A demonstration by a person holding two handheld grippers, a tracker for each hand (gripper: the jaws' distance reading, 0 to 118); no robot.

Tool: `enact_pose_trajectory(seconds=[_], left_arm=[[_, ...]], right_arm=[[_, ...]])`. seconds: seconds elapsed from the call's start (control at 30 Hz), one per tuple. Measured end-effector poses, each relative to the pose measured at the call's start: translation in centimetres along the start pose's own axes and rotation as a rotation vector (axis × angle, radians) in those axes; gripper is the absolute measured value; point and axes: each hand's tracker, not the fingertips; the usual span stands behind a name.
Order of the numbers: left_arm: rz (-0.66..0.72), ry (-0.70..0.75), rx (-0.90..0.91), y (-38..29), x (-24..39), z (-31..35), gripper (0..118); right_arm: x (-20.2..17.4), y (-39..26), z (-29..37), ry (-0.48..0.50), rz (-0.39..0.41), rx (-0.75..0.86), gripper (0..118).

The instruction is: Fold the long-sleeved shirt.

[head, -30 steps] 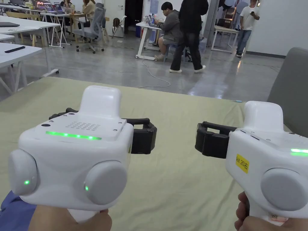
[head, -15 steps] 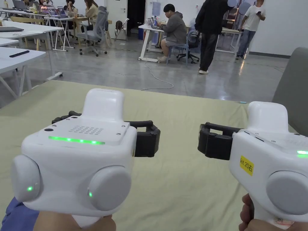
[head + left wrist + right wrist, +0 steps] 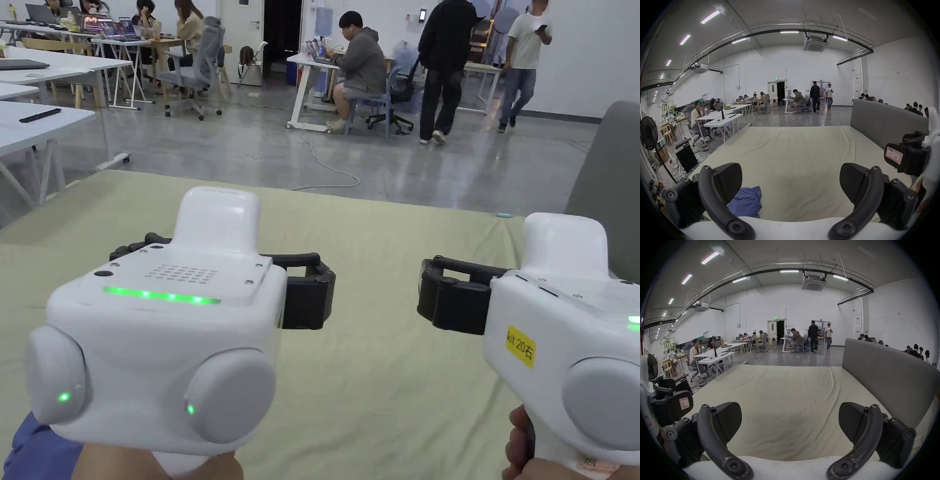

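The long-sleeved shirt is a crumpled blue heap on the pale green sheet, at the near left edge, just below and behind my left gripper's left jaw. Its corner shows at the bottom left of the head view. My left gripper hovers over the sheet, open and empty. My right gripper hovers beside it on the right, also open with nothing between its jaws. In the head view both white gripper bodies, left and right, are held side by side, level, jaws pointing away.
A grey upholstered panel stands along the sheet's right side. Beyond the far edge lie a grey floor with a cable, white desks, chairs and several people. A fan and a black box stand at the left.
Both grippers stay in much the same pose; the head camera has shifted a little. In the background the person in black has walked to the right and farther away.
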Motion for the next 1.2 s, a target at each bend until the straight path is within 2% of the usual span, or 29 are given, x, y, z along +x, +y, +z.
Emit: enact_pose_trajectory(seconds=[0.4, 0.43, 0.47, 0.5, 0.53, 0.57, 0.63, 0.7, 0.83, 0.93, 0.97, 1.03, 1.1, 1.17, 1.2], left_arm=[[0.016, 0.015, -0.009, 0.0, -0.4, -0.2, 117], [0.015, 0.014, -0.008, 0.0, -0.4, -0.2, 112], [0.013, 0.013, -0.004, 0.0, -0.4, -0.1, 79], [0.000, -0.036, 0.027, -0.1, -0.3, 0.4, 12], [-0.030, -0.152, 0.087, -0.4, -0.4, 1.0, 0], [-0.032, -0.204, 0.082, -0.4, -0.4, 1.1, 0], [-0.026, -0.198, 0.105, -0.2, 0.2, 1.4, 0], [-0.031, -0.180, 0.076, 0.0, 0.9, 1.1, 0], [-0.036, -0.093, 0.076, 0.2, 0.1, 0.5, 0], [-0.009, -0.061, 0.030, 0.4, -3.6, 0.1, 0], [-0.012, -0.032, 0.009, 0.1, -5.1, 0.0, 0], [0.017, 0.085, -0.048, -0.3, -9.2, 0.5, 0], [0.087, 0.208, -0.054, -1.2, -13.8, 2.2, 0], [0.119, 0.334, -0.075, -2.0, -18.1, 3.5, 0], [0.119, 0.341, -0.100, -2.5, -19.9, 3.7, 0]], right_arm=[[0.2, -0.2, -0.3, -0.005, -0.019, -0.010, 117], [0.2, -0.1, -0.3, -0.004, -0.019, -0.009, 111], [0.2, -0.2, -0.3, -0.002, -0.019, -0.006, 95], [0.1, -0.3, -0.1, 0.006, -0.013, 0.004, 54], [0.0, -0.4, 0.2, 0.015, -0.001, 0.031, 2], [-0.2, -0.5, 0.3, 0.009, 0.021, 0.046, 0], [-1.0, -1.0, -0.2, -0.039, 0.041, 0.026, 0], [-1.2, -1.3, -0.3, -0.009, 0.025, 0.041, 0], [-0.7, -1.0, -1.0, -0.045, -0.014, 0.056, 0], [-3.0, -0.3, -3.1, -0.029, -0.001, 0.028, 0], [-4.7, -0.2, -3.9, 0.022, 0.016, -0.003, 0], [-8.7, 0.5, -4.3, 0.198, 0.066, -0.029, 0], [-13.5, 0.4, -3.2, 0.410, 0.111, 0.026, 0], [-16.8, 0.4, -1.2, 0.633, 0.133, 0.051, 0], [-18.1, 0.1, -0.6, 0.739, 0.130, 0.052, 0]])
